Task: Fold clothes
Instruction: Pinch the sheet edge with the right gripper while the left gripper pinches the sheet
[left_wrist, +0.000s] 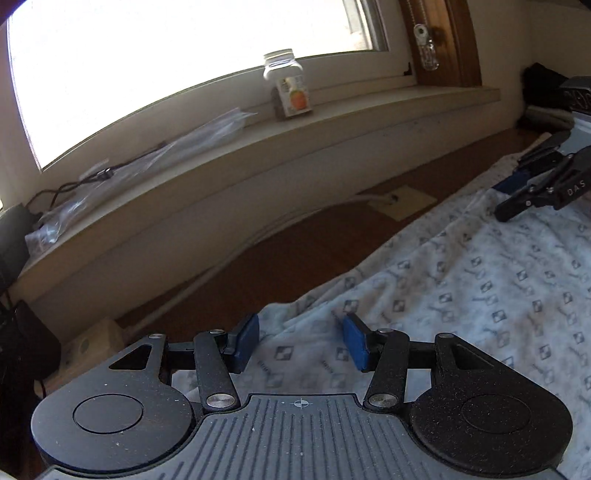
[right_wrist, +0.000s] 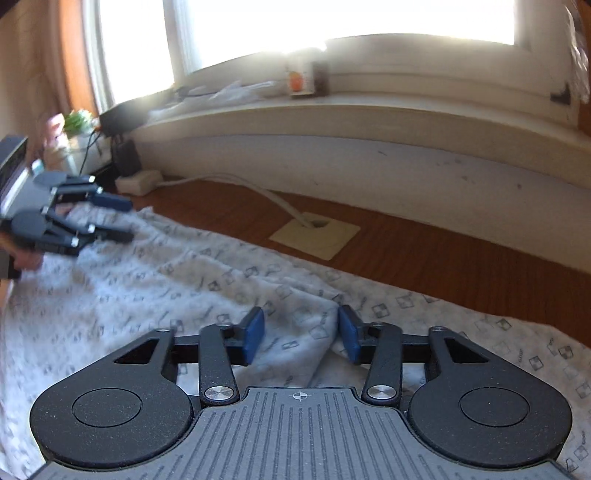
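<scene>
Sunlit window (left_wrist: 184, 55) and sill (left_wrist: 258, 136) back a brown wooden bench (right_wrist: 443, 240) where your cloth (right_wrist: 184, 280), pale with small printed squares, lies spread and rumpled. Your left tongs (left_wrist: 301, 343) hover at its near edge, pads apart, nothing pinched. Your right tongs (right_wrist: 301, 338) straddle a raised fold, pads not pressing it, so released. A jar (left_wrist: 286, 83) stands on the sill, and a cable plate (right_wrist: 316, 232) is set into the bench beyond the cloth.
</scene>
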